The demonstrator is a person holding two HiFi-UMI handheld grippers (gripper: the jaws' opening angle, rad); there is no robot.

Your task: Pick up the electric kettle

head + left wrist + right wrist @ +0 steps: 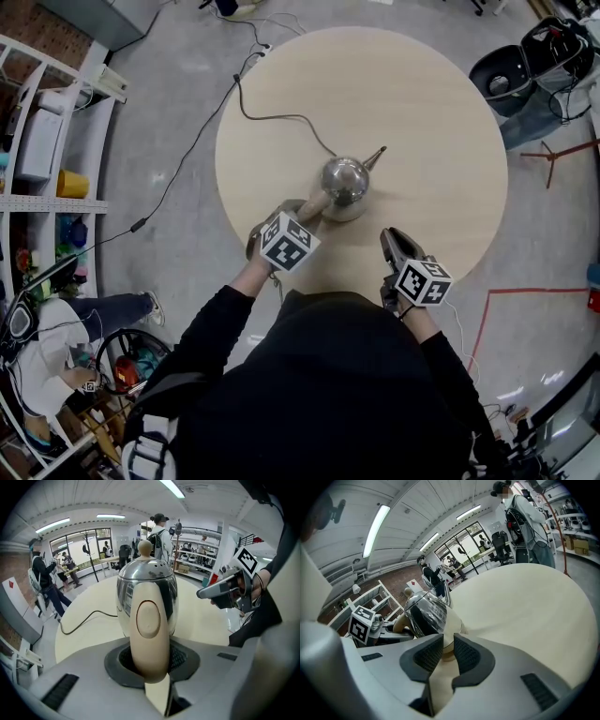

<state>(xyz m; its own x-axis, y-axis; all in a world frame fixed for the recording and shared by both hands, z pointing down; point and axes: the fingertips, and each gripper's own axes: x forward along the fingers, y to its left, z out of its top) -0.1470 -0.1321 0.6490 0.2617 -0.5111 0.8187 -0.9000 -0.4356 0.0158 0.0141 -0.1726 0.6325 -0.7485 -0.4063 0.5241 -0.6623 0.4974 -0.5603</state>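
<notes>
A shiny steel electric kettle (343,180) with a beige handle (314,202) and a thin spout stands on its base near the middle of the round wooden table (422,112). My left gripper (305,212) is shut on the handle; in the left gripper view the handle (149,630) runs down between the jaws (149,667), with the kettle body (146,581) behind it. My right gripper (392,240) hovers to the kettle's right near the table's front edge, apart from it. Its jaws (448,651) stand almost together with nothing between them, and the kettle (425,613) lies beyond them.
The kettle's black cord (272,117) runs across the table to the far left and down to the floor. White shelves (56,141) stand at the left, a seated person (56,347) at the lower left, a black chair (511,70) at the top right. Several people stand in the background.
</notes>
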